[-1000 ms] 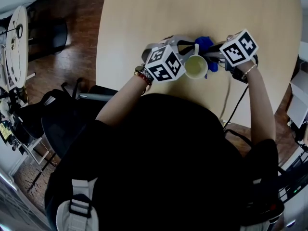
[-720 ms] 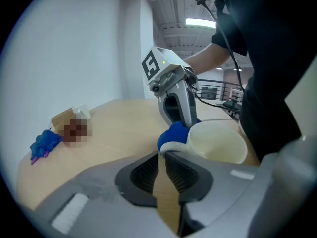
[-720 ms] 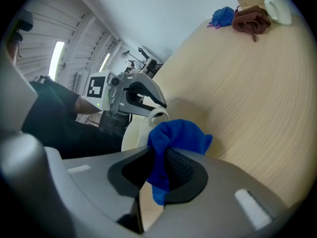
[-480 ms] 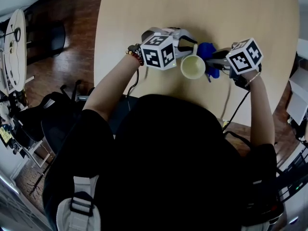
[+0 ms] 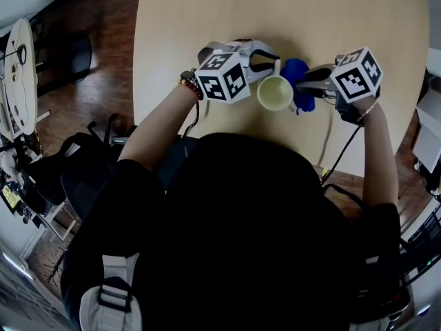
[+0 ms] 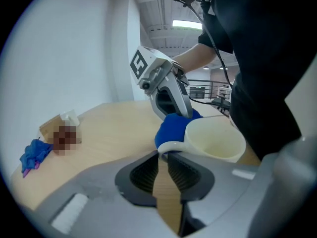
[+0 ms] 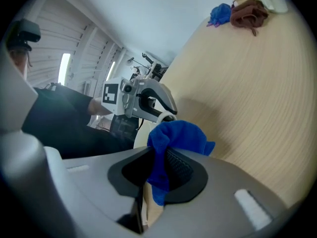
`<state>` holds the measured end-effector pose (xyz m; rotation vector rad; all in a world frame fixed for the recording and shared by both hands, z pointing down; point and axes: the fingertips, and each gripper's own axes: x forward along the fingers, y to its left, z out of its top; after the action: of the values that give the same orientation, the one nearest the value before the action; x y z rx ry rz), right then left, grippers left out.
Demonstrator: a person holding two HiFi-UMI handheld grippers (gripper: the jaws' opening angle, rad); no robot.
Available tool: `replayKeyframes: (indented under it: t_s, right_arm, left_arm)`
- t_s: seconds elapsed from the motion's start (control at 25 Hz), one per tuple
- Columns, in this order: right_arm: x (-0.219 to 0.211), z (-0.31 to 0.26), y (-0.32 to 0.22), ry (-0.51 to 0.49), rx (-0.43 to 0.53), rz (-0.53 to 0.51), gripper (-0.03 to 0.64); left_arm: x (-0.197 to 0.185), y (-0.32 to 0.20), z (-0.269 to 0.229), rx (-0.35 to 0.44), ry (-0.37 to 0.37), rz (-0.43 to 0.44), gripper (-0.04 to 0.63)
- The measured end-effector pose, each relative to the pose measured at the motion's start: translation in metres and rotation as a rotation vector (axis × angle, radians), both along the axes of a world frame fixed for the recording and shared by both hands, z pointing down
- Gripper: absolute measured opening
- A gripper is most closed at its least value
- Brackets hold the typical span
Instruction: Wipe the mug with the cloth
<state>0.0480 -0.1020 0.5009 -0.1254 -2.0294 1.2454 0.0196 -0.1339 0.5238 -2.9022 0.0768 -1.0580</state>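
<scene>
A: Mug position?

B: Pale mug (image 6: 214, 139) sits mid-surface (image 5: 275, 12), just in front of the person, mouth up. Its base is cut off by the gripper body in the left gripper view, so I can't tell if it rests on the surface.

A: Left side?

B: The left gripper (image 6: 164, 156) is at the mug's handle (image 6: 171, 145). Jaws are narrow and closing. The handle lies right at the tips, and a slit of surface shows between the pads all the way down. The pads don't look to be pressing.

A: Right?

B: The right gripper (image 7: 157, 157) has its jaws clamped on the blue cloth (image 7: 176, 135). The cloth bunches out past the tips, against the mug on the side away from the left gripper.

A: Is the cloth actually touching the mug?

B: It looks so in the head view and the left gripper view. The contact spot itself is hidden behind the mug wall.

A: What else is blocked?

B: In the right gripper view the cloth covers nearly all the mug, leaving only a pale sliver beside it. In the head view the marker cubes cover most of both grippers. The person's dark top hides the surface edge on the near side of the mug.

A: Clutter?

B: A blue bundle (image 7: 220, 14) and a brown bundle (image 7: 249, 10) lie well away from the mug, at the surface's far end. They're too small to name.
</scene>
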Motion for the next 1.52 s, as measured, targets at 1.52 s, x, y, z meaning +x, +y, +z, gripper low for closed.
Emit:
replayKeyframes:
  t_s: [1.52]
  right_arm:
    - [-0.013, 0.02, 0.022, 0.05, 0.153, 0.583, 0.066]
  left_arm:
    - [-0.085, 0.033, 0.009, -0.001, -0.013, -0.838, 0.061]
